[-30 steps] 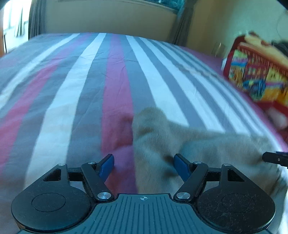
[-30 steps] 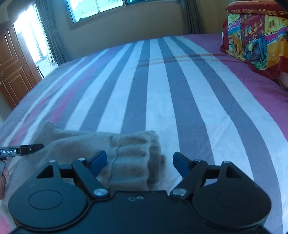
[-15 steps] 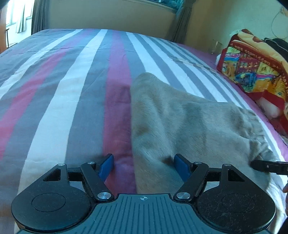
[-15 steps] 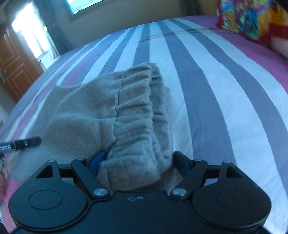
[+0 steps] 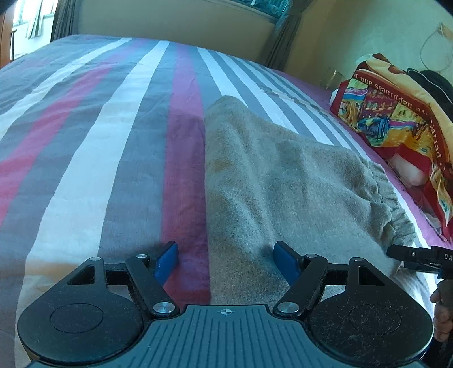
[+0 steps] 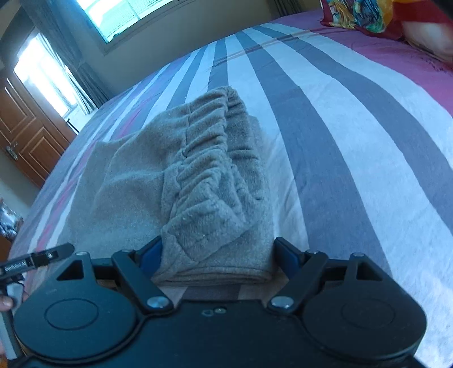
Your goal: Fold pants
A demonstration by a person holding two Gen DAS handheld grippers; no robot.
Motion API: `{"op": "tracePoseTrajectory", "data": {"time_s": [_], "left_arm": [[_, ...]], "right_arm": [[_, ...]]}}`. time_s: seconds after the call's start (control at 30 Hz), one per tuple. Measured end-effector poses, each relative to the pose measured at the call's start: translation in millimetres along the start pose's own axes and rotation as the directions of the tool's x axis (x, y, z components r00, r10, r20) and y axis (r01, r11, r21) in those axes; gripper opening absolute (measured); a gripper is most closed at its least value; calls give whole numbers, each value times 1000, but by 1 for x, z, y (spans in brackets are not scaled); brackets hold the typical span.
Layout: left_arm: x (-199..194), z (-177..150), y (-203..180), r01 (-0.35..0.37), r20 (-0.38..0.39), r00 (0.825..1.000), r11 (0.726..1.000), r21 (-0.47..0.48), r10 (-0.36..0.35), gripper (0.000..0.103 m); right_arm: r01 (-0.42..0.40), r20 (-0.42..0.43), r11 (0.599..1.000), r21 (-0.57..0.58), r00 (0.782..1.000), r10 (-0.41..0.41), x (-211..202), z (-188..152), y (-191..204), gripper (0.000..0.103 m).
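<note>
The grey-brown fleece pants [image 5: 283, 181] lie folded on the striped bed. My left gripper [image 5: 226, 261] is open, its blue pads wide apart over the pants' near left edge. In the right wrist view the gathered waistband [image 6: 209, 169] runs along the top of the folded stack [image 6: 136, 181]. My right gripper [image 6: 216, 259] is open, and the near end of the folded pants lies between its pads. The right gripper's tip shows at the right edge of the left wrist view [image 5: 416, 256], and the left gripper's tip shows at the left edge of the right wrist view [image 6: 36, 261].
The striped bedsheet [image 5: 93, 158] stretches far and left. A colourful pillow [image 5: 393, 121] lies at the right edge of the bed. A wooden door [image 6: 25, 136] and bright windows [image 6: 127, 14] stand beyond the bed.
Both grippers have lowered and tilted toward the pants, which now fill more of each view. In the right wrist view the folded end now lies between the pads.
</note>
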State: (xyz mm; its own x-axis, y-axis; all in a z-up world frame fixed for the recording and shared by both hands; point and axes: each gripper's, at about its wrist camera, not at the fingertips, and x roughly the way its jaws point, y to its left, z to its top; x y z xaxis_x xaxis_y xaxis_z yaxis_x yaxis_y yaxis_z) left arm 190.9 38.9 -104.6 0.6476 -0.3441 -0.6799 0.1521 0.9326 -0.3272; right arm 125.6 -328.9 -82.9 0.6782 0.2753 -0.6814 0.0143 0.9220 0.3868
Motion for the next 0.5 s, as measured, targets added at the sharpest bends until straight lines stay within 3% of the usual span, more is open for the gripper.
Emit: {"op": "tracePoseTrajectory", "data": {"time_s": [0.17,0.5], "left_arm": [[-5,-5,-3,-7,-13,1000,999,45,8,74],[-4,-5,2,27,-7,1000,999,23,-27,74]], "right_arm": [[-29,29,999,35,999,28,-12,-3,-8,81],[-92,23,994,66,996,91,-8,-3,-24,84]]}}
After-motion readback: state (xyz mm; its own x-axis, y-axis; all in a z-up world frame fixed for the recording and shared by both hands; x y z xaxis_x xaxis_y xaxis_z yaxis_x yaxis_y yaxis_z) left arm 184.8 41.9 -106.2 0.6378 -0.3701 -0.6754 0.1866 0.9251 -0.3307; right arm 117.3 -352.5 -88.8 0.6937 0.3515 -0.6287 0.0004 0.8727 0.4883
